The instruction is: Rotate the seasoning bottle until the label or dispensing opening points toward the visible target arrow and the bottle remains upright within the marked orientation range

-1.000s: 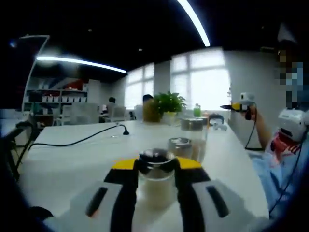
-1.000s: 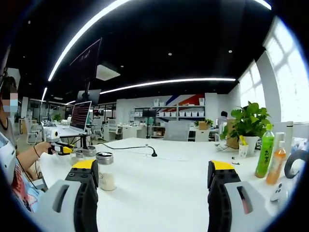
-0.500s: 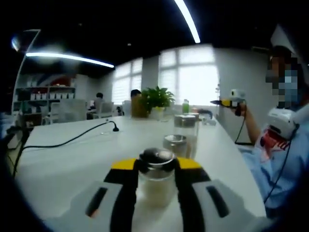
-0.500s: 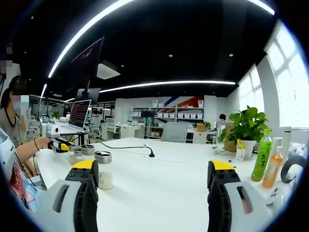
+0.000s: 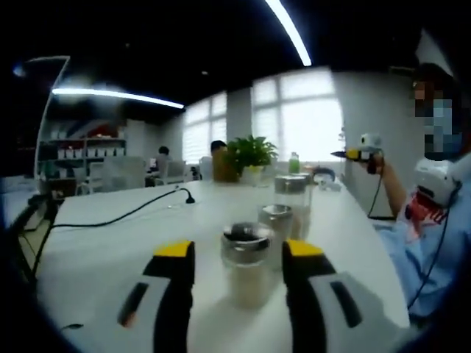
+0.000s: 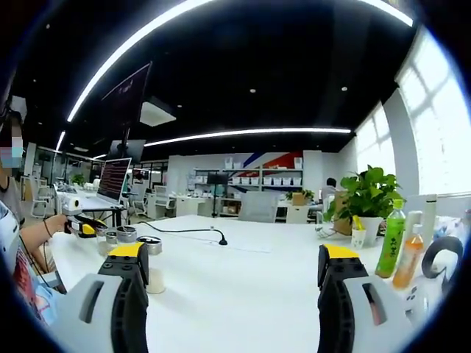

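- In the left gripper view, the left gripper [image 5: 239, 254] rises from the bottom centre with its yellow-tipped jaws spread, one on each side of the seasoning bottle [image 5: 248, 263].
- The bottle stands upright on the white table [image 5: 110, 250], a visible gap between it and each jaw; its dark cap sits just above the jaw tips.
- Just behind it, right of centre, stand two more metal-lidded jars [image 5: 285, 213], one taller than the other.
- A black cable [image 5: 125, 213] curves across the table's left part.
- A potted plant [image 5: 251, 156] stands at the far end, centre frame.
- In the right gripper view, the right gripper [image 6: 234, 257] has its jaws wide apart over bare table, holding nothing.
- Two drink bottles [image 6: 397, 246] stand at the right edge there.
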A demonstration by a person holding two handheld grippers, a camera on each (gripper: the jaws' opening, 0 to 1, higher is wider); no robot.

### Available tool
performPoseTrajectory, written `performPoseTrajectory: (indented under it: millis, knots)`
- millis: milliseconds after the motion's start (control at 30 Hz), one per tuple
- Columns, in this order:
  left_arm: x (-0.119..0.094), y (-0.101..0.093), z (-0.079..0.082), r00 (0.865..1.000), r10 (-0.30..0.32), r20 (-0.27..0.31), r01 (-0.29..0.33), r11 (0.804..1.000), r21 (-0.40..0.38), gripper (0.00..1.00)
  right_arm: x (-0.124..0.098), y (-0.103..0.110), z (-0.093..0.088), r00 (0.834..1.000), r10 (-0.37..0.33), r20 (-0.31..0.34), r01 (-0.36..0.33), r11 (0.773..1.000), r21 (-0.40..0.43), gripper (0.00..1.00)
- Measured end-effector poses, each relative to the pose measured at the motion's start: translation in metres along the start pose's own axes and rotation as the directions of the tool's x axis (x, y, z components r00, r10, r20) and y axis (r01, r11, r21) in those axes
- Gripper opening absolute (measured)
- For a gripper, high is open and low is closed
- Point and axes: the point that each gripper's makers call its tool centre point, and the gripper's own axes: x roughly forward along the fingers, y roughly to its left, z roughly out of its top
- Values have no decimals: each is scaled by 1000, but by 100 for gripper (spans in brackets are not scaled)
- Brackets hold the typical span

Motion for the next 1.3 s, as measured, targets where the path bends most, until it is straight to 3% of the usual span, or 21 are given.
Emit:
performPoseTrajectory:
  millis: [67, 200, 233, 433, 567, 633, 800, 900, 1000, 1067, 1133, 1200, 1300]
  knots:
    - [-1, -5, 3, 1000, 23, 3, -23, 1000, -4, 50, -1, -1, 0, 1000, -6, -3, 6, 1000, -5, 99]
    - [-9, 3, 20, 985, 140, 97, -122, 977, -176, 51, -2, -1, -1, 1000, -9, -12, 9, 1000, -16, 99]
    - [-12, 1, 24, 982, 150, 116, -128, 976, -174, 50, -3, -2, 1, 1000, -9, -9, 9, 1000, -22, 99]
    - [-20, -12, 28, 969, 227, 96, -212, 967, -138, 53, -7, -8, 7, 999, -35, 13, 35, 999, -28, 99]
    - [-21, -23, 29, 966, 236, 103, -224, 968, -116, 68, -10, -7, 10, 999, -35, 24, 35, 999, -31, 99]
    - [-24, -20, 27, 962, 255, 97, -244, 963, -112, 69, -10, -7, 11, 999, -36, 26, 37, 999, -32, 99]
    - [-42, -9, 29, 910, 403, 100, -396, 914, -85, 74, -8, -7, 4, 999, -44, -11, 43, 998, -51, 99]
    - [-46, -8, 26, 879, 473, 58, -470, 880, -64, 75, -7, -5, 3, 999, -38, -17, 37, 999, -39, 99]
    - [-44, -10, 31, 857, 512, 59, -512, 859, -31, 81, -8, -4, 5, 999, -38, -13, 38, 998, -43, 99]
    - [-42, -15, 36, 849, 524, 71, -525, 851, -11, 84, -9, -5, 6, 999, -44, -7, 44, 998, -49, 99]
    - [-42, -17, 42, 830, 550, 94, -553, 833, -1, 83, -10, -6, 6, 999, -49, -7, 49, 998, -49, 99]
    - [-42, -15, 48, 796, 591, 130, -592, 805, -32, 75, -10, -7, 6, 999, -50, -8, 50, 998, -42, 99]
    - [-33, -10, 46, 772, 621, 135, -621, 782, -44, 66, -10, -7, 4, 999, -49, -13, 49, 998, -40, 99]
